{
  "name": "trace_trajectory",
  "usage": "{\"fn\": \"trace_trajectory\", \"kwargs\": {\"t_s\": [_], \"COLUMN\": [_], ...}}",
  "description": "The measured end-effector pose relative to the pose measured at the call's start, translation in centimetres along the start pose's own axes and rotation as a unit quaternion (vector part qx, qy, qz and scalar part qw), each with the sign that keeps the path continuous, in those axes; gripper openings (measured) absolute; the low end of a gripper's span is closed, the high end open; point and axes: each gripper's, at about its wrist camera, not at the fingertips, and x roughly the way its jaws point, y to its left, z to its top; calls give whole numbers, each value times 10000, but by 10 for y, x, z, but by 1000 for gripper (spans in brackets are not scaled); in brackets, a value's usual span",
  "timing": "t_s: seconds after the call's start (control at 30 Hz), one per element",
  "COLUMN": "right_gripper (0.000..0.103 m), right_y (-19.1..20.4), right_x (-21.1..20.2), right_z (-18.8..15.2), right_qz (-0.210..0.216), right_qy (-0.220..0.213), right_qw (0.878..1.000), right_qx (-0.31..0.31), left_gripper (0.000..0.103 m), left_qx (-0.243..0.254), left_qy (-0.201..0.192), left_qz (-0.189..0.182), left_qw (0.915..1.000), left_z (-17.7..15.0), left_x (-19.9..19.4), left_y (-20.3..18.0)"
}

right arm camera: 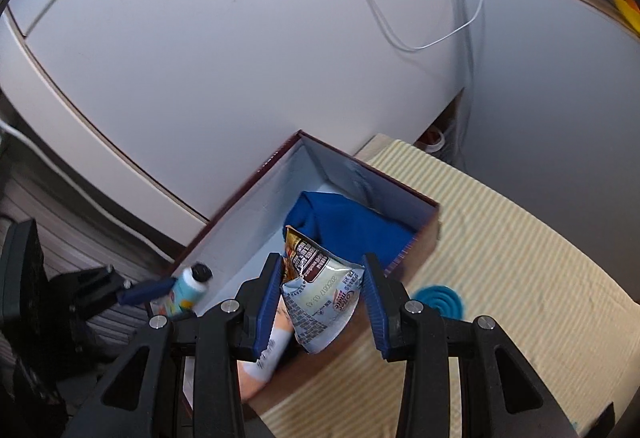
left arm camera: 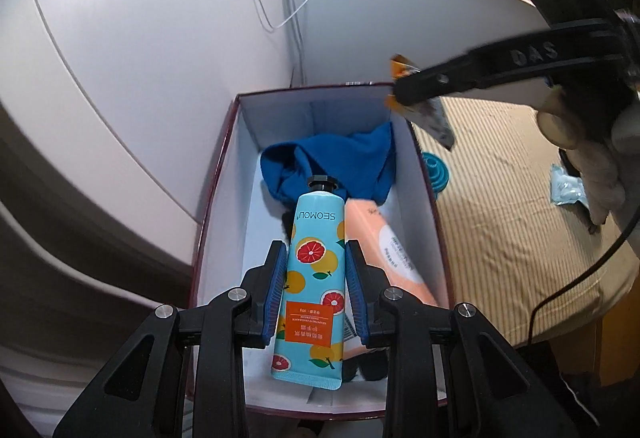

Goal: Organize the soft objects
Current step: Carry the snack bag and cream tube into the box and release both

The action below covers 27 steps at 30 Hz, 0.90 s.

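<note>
The left gripper (left arm camera: 316, 286) holds a light-blue hand-cream tube (left arm camera: 314, 278) printed with grapefruit slices; its blue-padded fingers (left arm camera: 276, 290) are closed narrowly on the tube's two sides near the middle, the black cap pointing away from the camera. The tube hangs over the open white-lined box (left arm camera: 224, 198), above a crumpled blue cloth (left arm camera: 340, 162) and a peach-coloured tube (left arm camera: 384, 250) lying inside.

The right gripper (right arm camera: 322, 290) carries a small foil sachet (right arm camera: 320, 302). The sachet's left edge sits against the left finger (right arm camera: 266, 302), while a gap shows beside the right finger, so how firmly it is pinched cannot be told. It hangs over the near rim of the box (right arm camera: 248, 206), which rests on a striped yellow mat (right arm camera: 500, 238), with a blue round object (right arm camera: 440, 302) just beside the box.
</note>
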Motion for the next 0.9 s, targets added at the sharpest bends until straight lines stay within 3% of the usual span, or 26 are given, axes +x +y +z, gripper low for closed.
{"fn": "trace_trajectory", "kwargs": {"t_s": [0.33,0.43,0.5,0.57,0.9], "right_gripper": [37,45,57,61,61], "right_y": [13,16,16,15,-3], "right_x": [43,49,50,46,9], "right_z": [3,1,0,0,-9], "right_qz": [-16,-39,-113,-118,-182], "right_qy": [193,219,193,115,-23], "right_qw": [9998,9996,9996,9998,9998], "right_qx": [-67,-152,-193,-148,-89], "left_gripper": [28,29,37,46,46], "left_qx": [-14,-25,-60,-83,-203], "left_qy": [116,120,117,79,-113], "left_qz": [135,199,237,235,131], "left_qw": [9998,9997,9996,9997,9996], "left_z": [-3,-3,-2,-1,-1], "left_x": [17,19,17,14,1], "left_y": [5,7,8,8,0]}}
